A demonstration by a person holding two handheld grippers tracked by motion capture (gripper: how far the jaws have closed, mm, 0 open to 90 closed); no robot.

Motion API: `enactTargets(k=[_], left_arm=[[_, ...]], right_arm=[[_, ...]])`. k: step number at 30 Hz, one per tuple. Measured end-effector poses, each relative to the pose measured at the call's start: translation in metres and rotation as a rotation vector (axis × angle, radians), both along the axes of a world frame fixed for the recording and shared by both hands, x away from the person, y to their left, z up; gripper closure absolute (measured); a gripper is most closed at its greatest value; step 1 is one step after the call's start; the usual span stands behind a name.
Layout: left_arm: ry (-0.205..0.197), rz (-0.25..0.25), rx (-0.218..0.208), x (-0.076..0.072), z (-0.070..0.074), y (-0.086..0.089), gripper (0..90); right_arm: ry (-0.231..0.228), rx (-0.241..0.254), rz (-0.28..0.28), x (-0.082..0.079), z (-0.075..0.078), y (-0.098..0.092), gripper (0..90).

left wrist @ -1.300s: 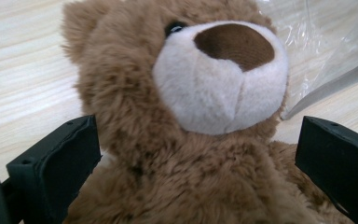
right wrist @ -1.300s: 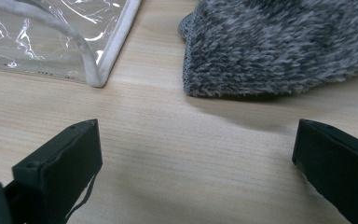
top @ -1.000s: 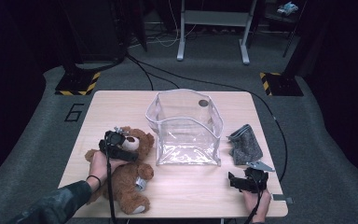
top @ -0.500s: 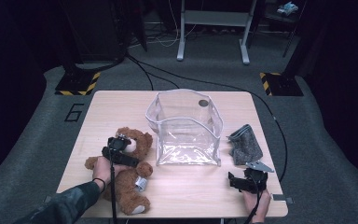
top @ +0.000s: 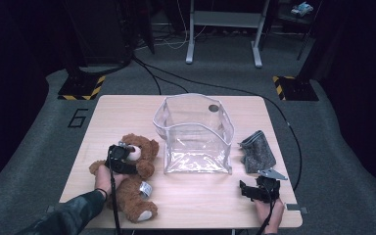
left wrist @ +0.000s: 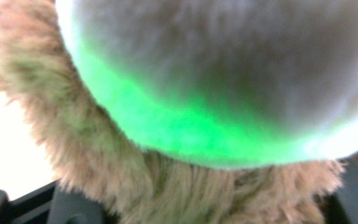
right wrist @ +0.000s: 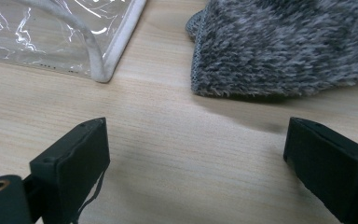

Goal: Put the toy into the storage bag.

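Observation:
A brown teddy bear lies on its back at the table's front left, its head toward the clear bag. My left gripper is down on the bear's head. In the left gripper view the white muzzle and brown fur press right up to the camera, and fur packs the gap between the two jaws of the left gripper. These jaws have just been closing onto the head. My right gripper rests at the front right, open over bare wood.
A clear plastic bag stands open mid-table; its corner is ahead-left of the right jaws. A grey knitted cloth lies just beyond the right gripper. The wooden table ends close behind both hands.
My left gripper has sunk onto the bear's head and its jaws have drawn in around it. The right gripper, the bag and the cloth have stayed put.

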State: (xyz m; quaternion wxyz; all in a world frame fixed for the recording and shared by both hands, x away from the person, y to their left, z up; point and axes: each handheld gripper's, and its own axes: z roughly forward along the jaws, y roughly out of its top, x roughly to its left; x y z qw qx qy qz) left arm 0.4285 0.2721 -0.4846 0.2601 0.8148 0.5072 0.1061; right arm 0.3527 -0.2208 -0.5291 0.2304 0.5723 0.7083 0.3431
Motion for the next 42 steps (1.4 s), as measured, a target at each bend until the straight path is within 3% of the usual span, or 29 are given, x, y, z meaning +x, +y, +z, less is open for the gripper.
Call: enactTargets(k=[7,8,14,17,20,21,28,42], left_arm=[[-0.050,-0.033,-0.012,-0.007,0.007,0.006,45.3],[-0.053,-0.017,-0.040,-0.008,0.008,0.006,45.6],[-0.096,-0.021,-0.080,-0.014,0.018,0.014,46.5],[-0.138,-0.009,-0.108,-0.015,0.026,0.017,47.3],[-0.157,-0.015,-0.118,-0.016,0.032,0.018,47.5],[-0.166,-0.039,-0.096,-0.016,0.035,0.020,47.7],[-0.228,-0.023,-0.132,-0.015,0.047,0.025,48.1],[-0.306,0.003,-0.152,-0.013,0.066,0.035,48.6]], right_arm=[[-0.003,0.004,-0.001,0.000,0.000,0.000,6.7],[-0.002,0.004,0.000,0.000,0.000,0.000,6.7],[-0.001,0.001,0.001,0.000,0.000,0.000,6.9],[0.001,-0.003,0.004,0.000,0.000,0.000,6.9],[0.001,-0.002,0.000,0.000,0.000,0.000,6.9],[0.002,-0.003,-0.001,0.000,0.000,0.000,6.9],[0.004,-0.007,-0.001,0.000,0.000,0.001,7.1],[0.005,-0.015,-0.003,0.000,0.000,0.001,7.2]])
